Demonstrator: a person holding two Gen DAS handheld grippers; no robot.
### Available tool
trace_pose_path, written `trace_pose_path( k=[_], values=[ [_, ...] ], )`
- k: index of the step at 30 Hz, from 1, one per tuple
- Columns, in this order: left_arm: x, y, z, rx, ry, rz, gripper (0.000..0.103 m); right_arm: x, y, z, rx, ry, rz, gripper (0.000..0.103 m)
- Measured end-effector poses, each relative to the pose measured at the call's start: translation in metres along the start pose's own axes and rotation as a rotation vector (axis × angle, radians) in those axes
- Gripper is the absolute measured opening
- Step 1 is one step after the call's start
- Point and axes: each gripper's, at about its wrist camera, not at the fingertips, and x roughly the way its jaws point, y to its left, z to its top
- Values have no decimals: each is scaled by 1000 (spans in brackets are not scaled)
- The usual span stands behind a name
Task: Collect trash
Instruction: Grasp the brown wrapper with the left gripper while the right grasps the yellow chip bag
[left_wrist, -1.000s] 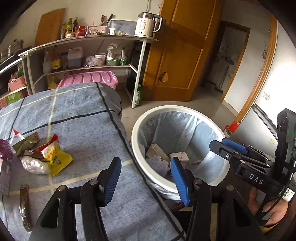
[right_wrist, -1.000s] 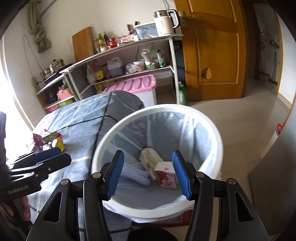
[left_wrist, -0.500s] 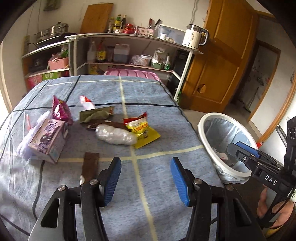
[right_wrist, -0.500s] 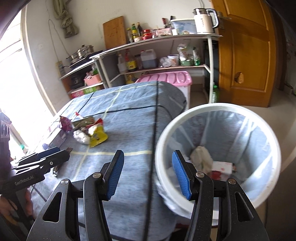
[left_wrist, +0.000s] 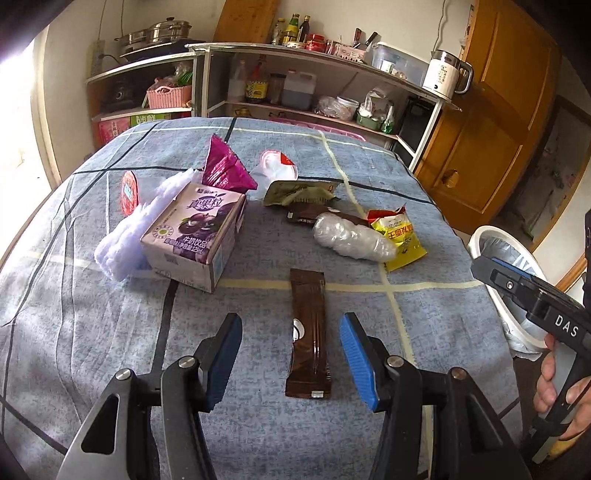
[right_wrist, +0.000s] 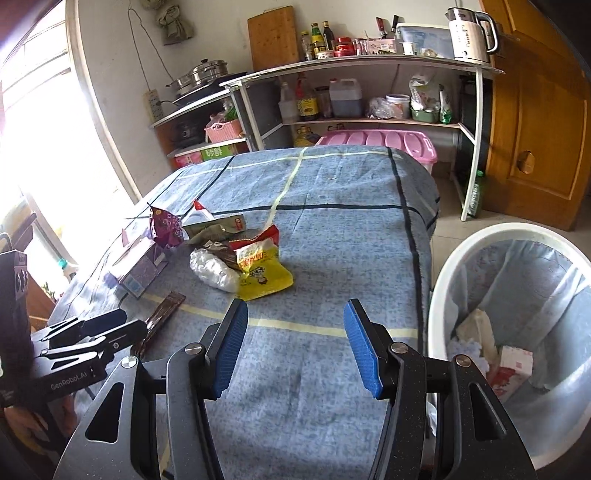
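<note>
Trash: wrappers and cartons lie scattered on the blue checked tablecloth (left_wrist: 424, 321); the nearest piece, a brown wrapper (left_wrist: 309, 332), lies flat, lengthwise between the left fingers.
Bin: white trash bin (right_wrist: 517, 317) stands on the floor beside the table's right edge, lined with a bag, with a few cartons already inside.
What changed: a second ago both cameras looked down into the bin; now both have swung back over the table, and the left view has closed in on the litter.
Left gripper (left_wrist: 291, 350): fingers spread wide, holding nothing, straddling the brown wrapper without touching it as far as I can tell.
Right gripper (right_wrist: 295, 343): fingers spread wide, empty, over bare cloth between the pile and the bin.
Other trash: purple drink carton (left_wrist: 194, 236) with white fluffy material (left_wrist: 125, 236) against it, magenta foil bag (left_wrist: 225, 170), clear plastic wad (left_wrist: 351, 240) lying on a yellow snack packet (left_wrist: 400, 240), olive wrapper (left_wrist: 299, 192).
Meaning: a drop-off seems finished; the next pickup is likely the brown wrapper.
Risk: it is thin and flat, so the fingers may pinch cloth along with it.
</note>
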Motion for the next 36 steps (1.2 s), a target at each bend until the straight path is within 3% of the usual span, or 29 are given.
trace_pose_path(
  k=[22,29,33,36],
  values=[
    [19,2,1,42,11,-7,55,74,20,34,-59,95,41,55],
    [21,4,3,49,9,-2,39,80,17,31,-31,104,46,55],
    [21,6,4,54,12,-5,25,80,15,29,-21,107,63,42],
    [21,6,5,50,14,-13,21,78,17,28,-27,101,64,41]
  ],
)
